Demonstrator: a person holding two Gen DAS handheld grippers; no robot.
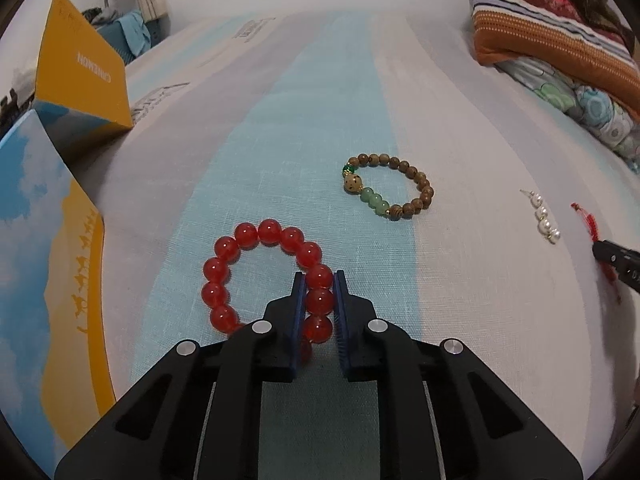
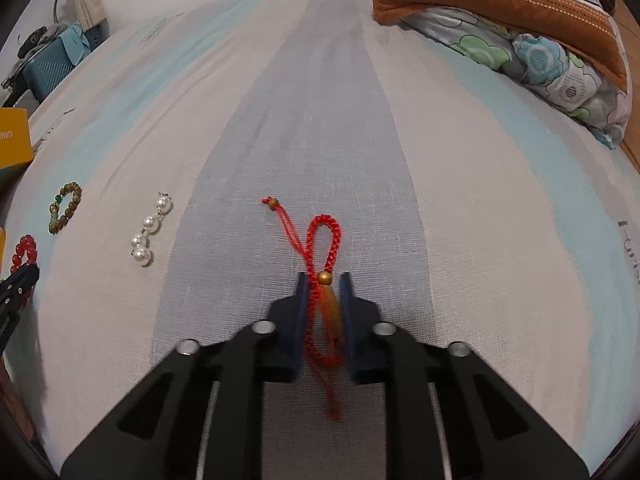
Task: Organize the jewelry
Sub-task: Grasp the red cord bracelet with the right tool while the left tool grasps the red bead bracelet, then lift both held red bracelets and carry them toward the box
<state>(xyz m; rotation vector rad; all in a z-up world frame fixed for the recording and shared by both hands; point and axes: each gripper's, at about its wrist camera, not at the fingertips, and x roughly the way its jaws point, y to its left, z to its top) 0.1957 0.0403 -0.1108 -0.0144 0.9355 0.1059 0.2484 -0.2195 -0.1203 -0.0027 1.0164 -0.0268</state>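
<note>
A red bead bracelet (image 1: 240,248) lies on the striped bedsheet (image 1: 280,128). My left gripper (image 1: 319,280) is shut on its right side, with the beads pinched between the blue pads. A wooden bracelet with green beads (image 1: 404,174) lies farther off to the right, and a pearl string (image 1: 545,220) beyond it. In the right wrist view my right gripper (image 2: 323,280) is shut on a red braided cord bracelet (image 2: 334,236) with a gold bead and an amber tube. Its loop sticks out ahead of the fingertips. The pearl string (image 2: 150,232) and the wooden bracelet (image 2: 64,206) lie to its left.
An open yellow and blue box (image 1: 68,216) stands at the left, its lid (image 1: 80,68) raised. Folded striped and floral bedding (image 1: 560,52) is piled at the far right. The other gripper's tip (image 1: 618,260) shows at the right edge. A teal suitcase (image 2: 48,68) stands beyond the bed.
</note>
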